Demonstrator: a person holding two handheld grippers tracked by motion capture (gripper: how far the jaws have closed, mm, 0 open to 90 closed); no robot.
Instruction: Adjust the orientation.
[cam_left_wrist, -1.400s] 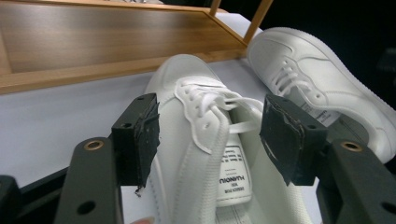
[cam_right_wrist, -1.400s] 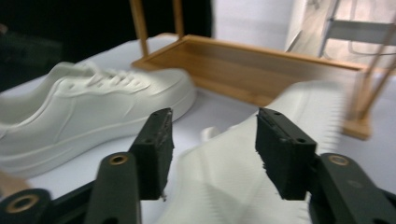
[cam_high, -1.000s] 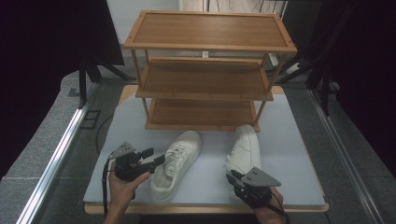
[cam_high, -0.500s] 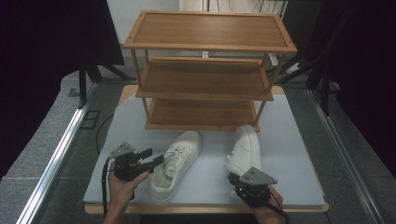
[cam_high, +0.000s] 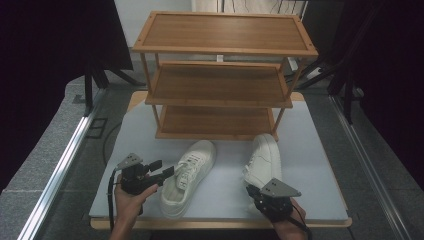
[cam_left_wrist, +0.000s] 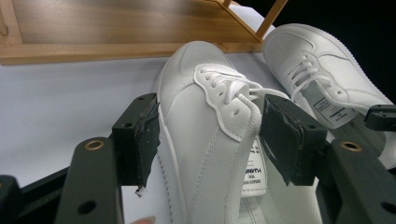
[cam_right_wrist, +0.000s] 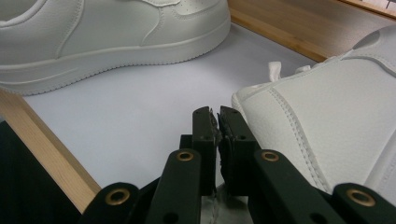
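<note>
Now left shoe between wide left jaws, right jaws closing beside right shoe

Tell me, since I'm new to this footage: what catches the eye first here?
Two white sneakers lie on the table in front of a three-shelf wooden rack. The left gripper straddles the left sneaker with open jaws, while the right gripper sits shut beside the right sneaker.

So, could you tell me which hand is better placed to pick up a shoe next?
Probably the left: its claw is open astride the left shoe, while the right claw is shut beside the right shoe.
</note>
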